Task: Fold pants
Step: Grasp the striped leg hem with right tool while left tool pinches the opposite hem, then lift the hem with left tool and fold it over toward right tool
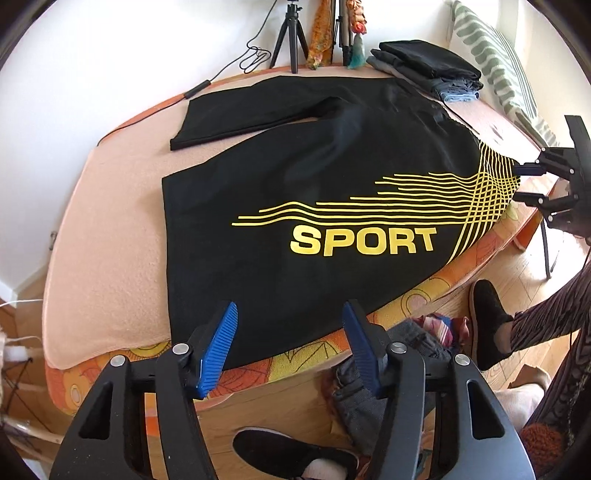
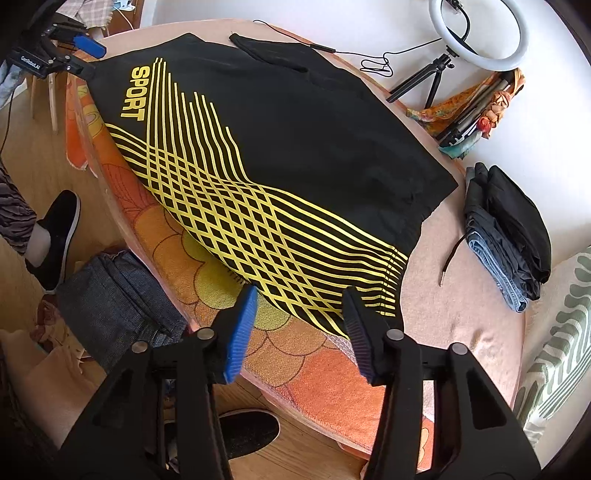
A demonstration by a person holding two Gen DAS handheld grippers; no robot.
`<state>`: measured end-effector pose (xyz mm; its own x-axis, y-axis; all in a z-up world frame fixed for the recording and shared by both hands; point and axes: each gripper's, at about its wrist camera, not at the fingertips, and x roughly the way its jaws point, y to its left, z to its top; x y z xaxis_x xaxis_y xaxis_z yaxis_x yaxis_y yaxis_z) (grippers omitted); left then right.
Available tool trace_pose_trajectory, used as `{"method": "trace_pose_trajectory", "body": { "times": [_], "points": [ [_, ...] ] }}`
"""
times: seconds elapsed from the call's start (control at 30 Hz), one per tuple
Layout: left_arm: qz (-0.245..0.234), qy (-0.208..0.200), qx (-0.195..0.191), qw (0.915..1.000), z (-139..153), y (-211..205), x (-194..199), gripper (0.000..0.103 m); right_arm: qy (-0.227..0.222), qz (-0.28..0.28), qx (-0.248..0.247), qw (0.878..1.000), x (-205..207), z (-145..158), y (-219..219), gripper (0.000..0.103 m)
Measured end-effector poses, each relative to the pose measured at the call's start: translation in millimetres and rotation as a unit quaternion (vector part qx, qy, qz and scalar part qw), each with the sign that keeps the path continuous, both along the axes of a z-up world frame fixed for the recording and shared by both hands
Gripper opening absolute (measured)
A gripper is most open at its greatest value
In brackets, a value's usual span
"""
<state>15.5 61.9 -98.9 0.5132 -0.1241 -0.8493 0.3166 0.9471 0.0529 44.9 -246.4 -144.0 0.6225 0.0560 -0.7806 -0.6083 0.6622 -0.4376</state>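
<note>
Black pants [image 1: 295,177] with yellow stripes and the word SPORT lie spread flat on the round table; they also show in the right wrist view [image 2: 295,155]. The near leg runs along the table's front edge, the other leg angles toward the back. My left gripper [image 1: 290,317] is open, its blue pads just above the cuff end of the near leg. My right gripper [image 2: 299,302] is open over the striped waist end at the table's edge. Each gripper also shows in the other view: right gripper [image 1: 524,184], left gripper [image 2: 83,55].
The table [image 1: 92,229] carries a peach towel over a floral cloth. A stack of folded clothes [image 2: 506,229] sits at the back right. A ring light on a tripod [image 2: 476,33], a cable [image 2: 369,59] and scarves stand at the back. A pile of clothes [image 2: 114,295] lies on the floor by the person's feet.
</note>
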Motion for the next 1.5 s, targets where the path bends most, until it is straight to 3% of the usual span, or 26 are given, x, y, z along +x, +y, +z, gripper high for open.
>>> {"method": "trace_pose_trajectory", "body": {
  "times": [0.1, 0.17, 0.27, 0.37, 0.57, 0.63, 0.8, 0.87, 1.13, 1.5],
  "points": [
    [0.001, 0.013, -0.017, 0.9998, -3, 2, 1, 0.057, 0.008, -0.006, 0.000, 1.000, 4, 0, -1, 0.013],
    [-0.007, 0.024, -0.029, 0.9993, -6, 3, 0, 0.057, 0.001, -0.010, 0.000, 1.000, 4, 1, 0, 0.008],
    [-0.030, 0.019, -0.018, 0.9992, -6, -2, -6, 0.057, -0.017, -0.013, 0.009, 1.000, 5, 10, 1, 0.006],
    [-0.046, -0.005, 0.038, 0.9982, -8, -10, -12, 0.057, -0.031, -0.024, 0.028, 0.999, 9, 22, 0, 0.004],
    [-0.031, -0.008, 0.076, 0.9966, -16, -3, -5, 0.059, -0.055, -0.038, 0.047, 0.997, 15, 39, 2, 0.003],
    [-0.023, -0.007, 0.058, 0.9980, -14, 3, -1, 0.052, -0.058, -0.037, 0.048, 0.996, 15, 42, 3, 0.003],
    [-0.024, -0.004, 0.009, 0.9997, -10, 15, 6, 0.011, -0.062, -0.039, 0.051, 0.996, 15, 42, 3, 0.003],
    [-0.036, -0.013, -0.003, 0.9993, -7, 14, 7, 0.005, -0.061, -0.041, 0.054, 0.996, 14, 42, 1, 0.003],
    [-0.048, -0.081, -0.036, 0.9949, 28, 15, 25, 0.001, -0.074, -0.050, 0.056, 0.994, 15, 46, 3, 0.002],
    [-0.040, -0.155, -0.052, 0.9858, 76, 22, 77, 0.000, -0.131, -0.083, 0.081, 0.985, 37, 88, 5, 0.002]
  ]
}}
